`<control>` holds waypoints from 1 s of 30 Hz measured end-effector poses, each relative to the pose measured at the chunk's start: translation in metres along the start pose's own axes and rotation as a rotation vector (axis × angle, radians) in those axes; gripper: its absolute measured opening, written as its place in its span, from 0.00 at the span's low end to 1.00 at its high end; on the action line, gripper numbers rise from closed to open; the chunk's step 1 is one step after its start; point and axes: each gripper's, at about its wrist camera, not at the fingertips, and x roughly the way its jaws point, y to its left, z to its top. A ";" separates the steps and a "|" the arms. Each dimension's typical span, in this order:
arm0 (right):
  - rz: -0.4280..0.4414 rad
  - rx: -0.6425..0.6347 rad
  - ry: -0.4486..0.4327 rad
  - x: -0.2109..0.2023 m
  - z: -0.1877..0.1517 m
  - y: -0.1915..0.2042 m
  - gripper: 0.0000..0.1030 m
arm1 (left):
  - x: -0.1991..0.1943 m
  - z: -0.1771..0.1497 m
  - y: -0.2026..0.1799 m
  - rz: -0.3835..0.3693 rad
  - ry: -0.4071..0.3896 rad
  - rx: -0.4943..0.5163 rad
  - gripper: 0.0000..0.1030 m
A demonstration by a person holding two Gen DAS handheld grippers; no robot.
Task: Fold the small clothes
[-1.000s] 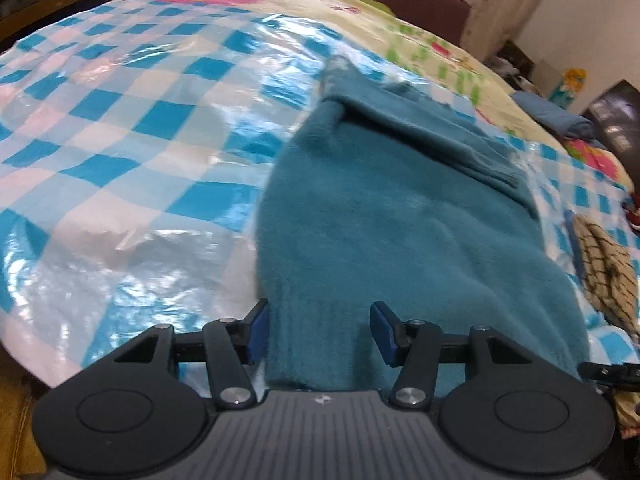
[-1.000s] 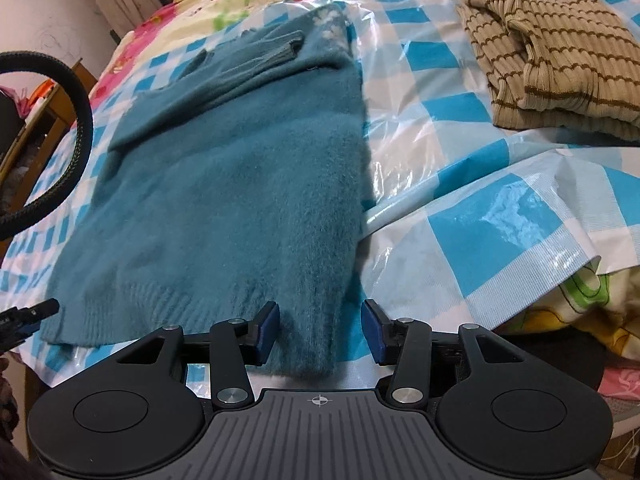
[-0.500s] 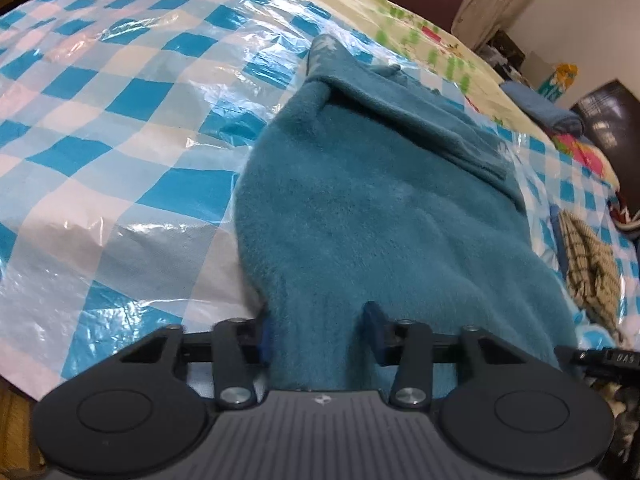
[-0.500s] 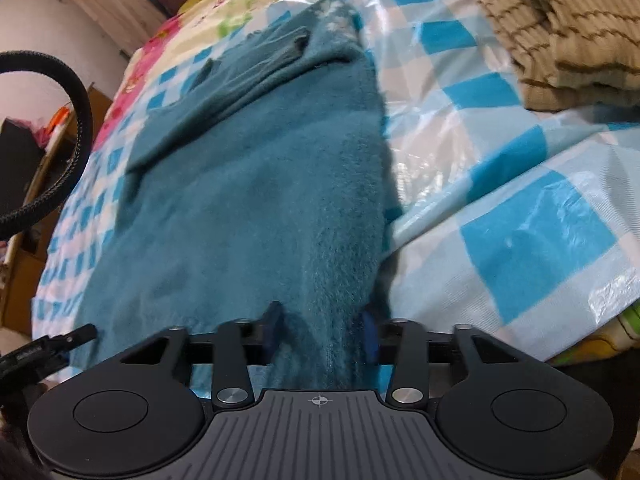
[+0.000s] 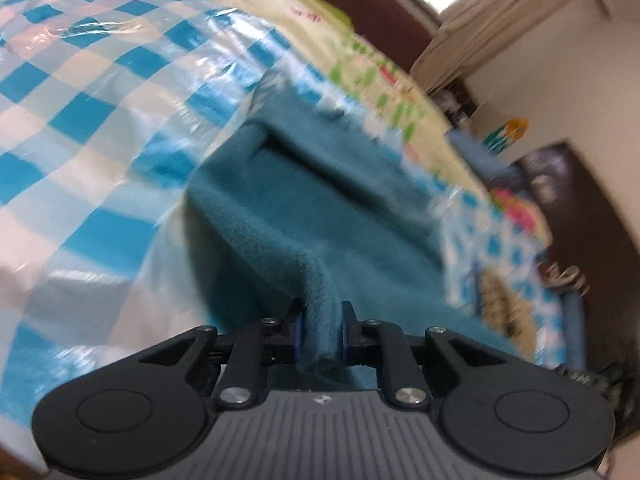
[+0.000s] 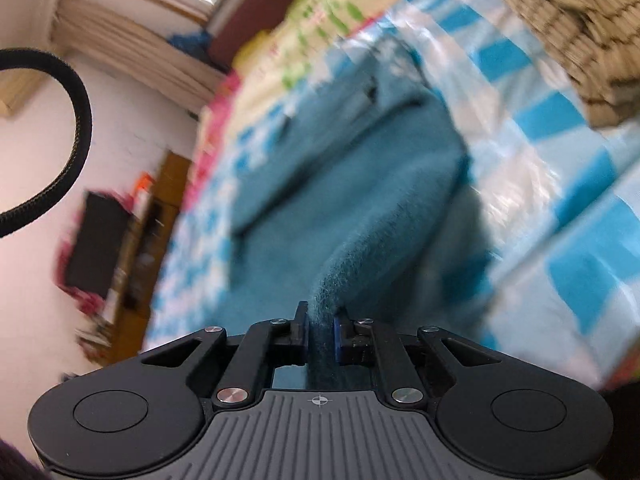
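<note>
Now both tools, left [image 5: 322,334] and right [image 6: 320,334], clenched on teal sweater [image 5: 340,208] hem, lifted.

Teal sweater [image 5: 320,216], blue-checked sheet [image 5: 92,128]

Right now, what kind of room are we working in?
Most likely a bedroom: the teal sweater lies on a bed under a blue-checked plastic sheet, with a floral bedspread and a curtained window beyond. Both grippers pinch the sweater's hem.

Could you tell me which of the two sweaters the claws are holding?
The teal sweater; both claws pinch its hem. The striped tan sweater lies untouched.
</note>
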 end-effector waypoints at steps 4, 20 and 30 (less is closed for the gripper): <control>0.077 0.024 -0.066 0.010 0.030 0.010 0.11 | 0.012 0.033 -0.008 -0.108 -0.068 -0.032 0.20; 0.024 0.121 -0.305 0.134 0.212 -0.014 0.11 | 0.177 0.208 0.003 -0.047 -0.246 -0.047 0.21; -0.050 0.143 -0.284 0.182 0.233 -0.042 0.39 | 0.201 0.209 0.035 0.024 -0.253 -0.114 0.52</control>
